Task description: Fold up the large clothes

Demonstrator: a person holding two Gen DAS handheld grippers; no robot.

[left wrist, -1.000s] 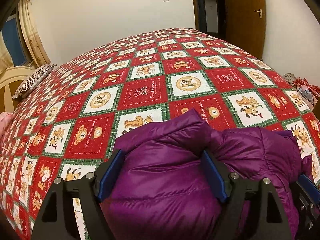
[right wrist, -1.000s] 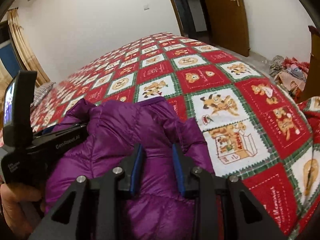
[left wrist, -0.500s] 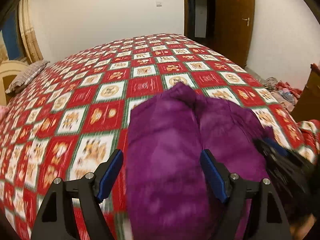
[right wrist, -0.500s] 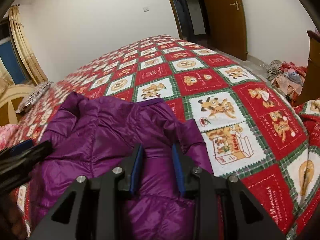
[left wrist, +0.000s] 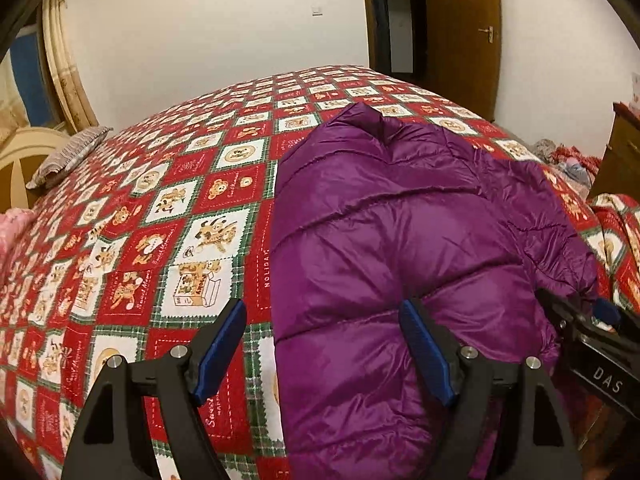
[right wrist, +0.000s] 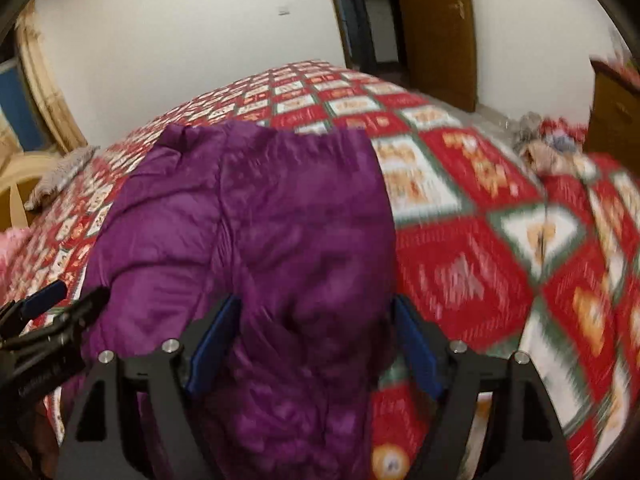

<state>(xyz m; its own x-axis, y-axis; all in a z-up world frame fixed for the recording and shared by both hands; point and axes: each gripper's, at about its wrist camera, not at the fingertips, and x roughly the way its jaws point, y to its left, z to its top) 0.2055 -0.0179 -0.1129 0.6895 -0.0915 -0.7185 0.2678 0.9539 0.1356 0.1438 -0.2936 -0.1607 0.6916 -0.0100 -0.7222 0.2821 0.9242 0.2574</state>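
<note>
Your purple puffer jacket (left wrist: 400,248) lies folded into a thick bundle on the bed, on top of the red, green and white patchwork quilt (left wrist: 168,216), with its collar end pointing toward the far wall. Your left gripper (left wrist: 326,352) hangs over the near left edge of the bundle with its fingers spread wide: the left blue pad (left wrist: 222,350) sits over bare quilt, the right pad (left wrist: 424,356) over the jacket, and neither presses on the fabric. Your right gripper (right wrist: 316,344) has just been opening; its fingers now stand apart with the jacket's near right edge bulging up between them, and the pads do not appear to squeeze it, though this view is blurred. From the left view you see the right gripper's black body (left wrist: 592,344) at the jacket's right side. A striped pillow (left wrist: 68,156) lies at the far left of the bed, well apart from the jacket. A brown wooden door (left wrist: 464,28) stands beyond the bed.
</note>
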